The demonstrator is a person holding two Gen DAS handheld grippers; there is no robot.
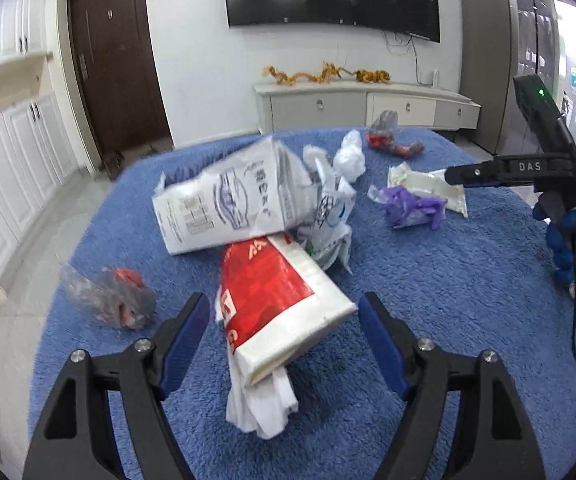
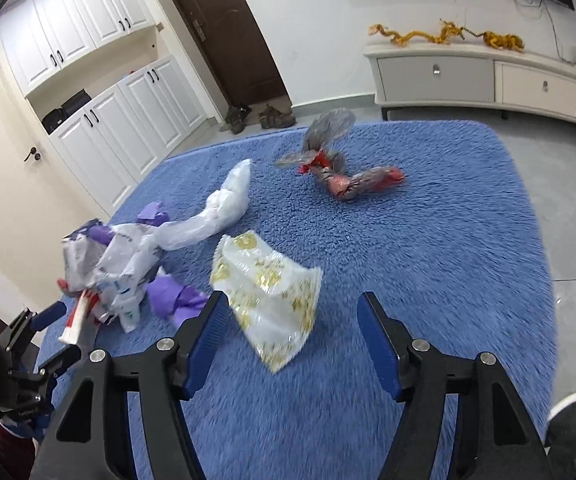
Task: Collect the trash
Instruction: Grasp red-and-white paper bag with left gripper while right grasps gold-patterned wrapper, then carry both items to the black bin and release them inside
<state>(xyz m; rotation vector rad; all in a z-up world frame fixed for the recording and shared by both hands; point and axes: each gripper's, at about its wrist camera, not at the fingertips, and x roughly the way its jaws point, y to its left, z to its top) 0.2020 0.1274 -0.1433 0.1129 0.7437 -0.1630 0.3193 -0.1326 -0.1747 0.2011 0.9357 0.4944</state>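
Observation:
Trash lies scattered on a blue fleece cover (image 1: 427,300). My left gripper (image 1: 284,308) is open, its fingers on either side of a red and white packet (image 1: 276,280) without pressing it; white tissue (image 1: 260,404) sticks out below. Behind the packet lie a printed white paper bag (image 1: 228,208) and purple gloves (image 1: 411,208). My right gripper (image 2: 293,304) is open over a white wrapper with yellow print (image 2: 272,296), which lies against its left finger. Farther off are a twisted white plastic bag (image 2: 216,212) and a clear bag with red contents (image 2: 343,172).
Another clear bag with red scraps (image 1: 116,300) lies left of the left gripper. A hand in a blue glove (image 1: 567,240) holds the right gripper's handle. A low cabinet (image 2: 487,80) stands behind the cover, shoes (image 2: 260,118) by the door, and a shoe (image 2: 575,428) at the lower right.

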